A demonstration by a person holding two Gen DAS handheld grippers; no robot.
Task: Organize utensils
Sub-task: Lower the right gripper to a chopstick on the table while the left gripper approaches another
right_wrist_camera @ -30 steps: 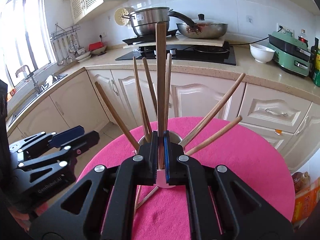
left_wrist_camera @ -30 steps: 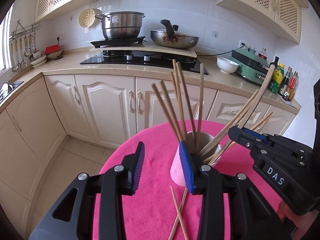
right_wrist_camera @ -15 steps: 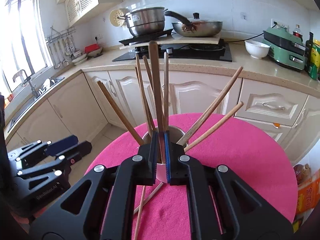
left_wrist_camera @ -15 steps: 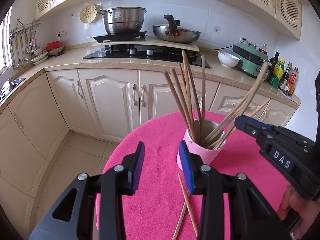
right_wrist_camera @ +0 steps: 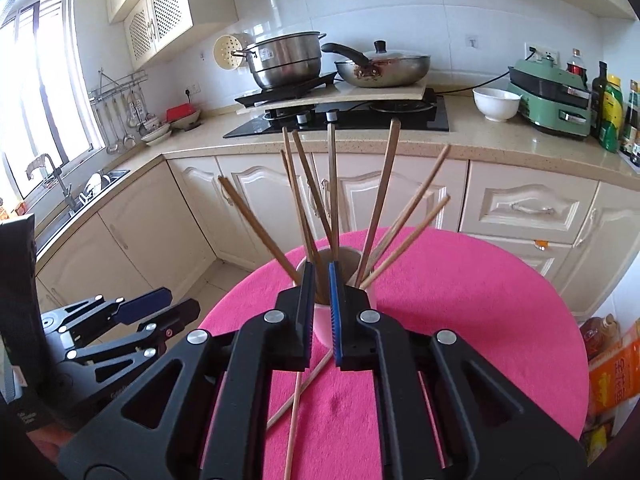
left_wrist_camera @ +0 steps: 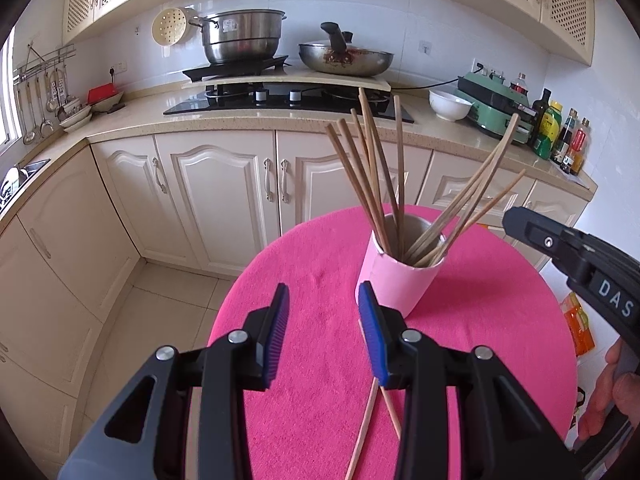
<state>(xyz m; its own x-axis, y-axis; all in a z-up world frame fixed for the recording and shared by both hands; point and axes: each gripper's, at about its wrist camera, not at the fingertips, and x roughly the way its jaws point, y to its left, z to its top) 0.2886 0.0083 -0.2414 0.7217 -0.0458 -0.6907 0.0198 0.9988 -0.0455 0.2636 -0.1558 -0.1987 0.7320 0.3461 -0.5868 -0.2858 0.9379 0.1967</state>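
Observation:
A pink cup (left_wrist_camera: 396,280) stands on the round pink table (left_wrist_camera: 312,360) and holds several wooden chopsticks (left_wrist_camera: 372,168). Two loose chopsticks (left_wrist_camera: 366,424) lie crossed on the cloth in front of it. My left gripper (left_wrist_camera: 323,332) is open and empty, above the table just left of the cup. In the right wrist view the cup (right_wrist_camera: 320,320) sits right behind my right gripper (right_wrist_camera: 319,300), whose jaws stand slightly apart with nothing between them. The loose chopsticks (right_wrist_camera: 294,404) lie below it. The right gripper also shows at the right of the left wrist view (left_wrist_camera: 516,220).
Behind the table runs a kitchen counter (left_wrist_camera: 240,120) with a hob, a steel pot (left_wrist_camera: 240,40) and a pan (left_wrist_camera: 344,60). A white bowl (left_wrist_camera: 448,104), a green appliance and bottles stand at the right. Cream cabinets and tiled floor lie beyond the table's left edge.
My right gripper let go of the chopstick it held; that chopstick now leans in the cup. Both grippers pulled back and up from the cup. The left stayed open.

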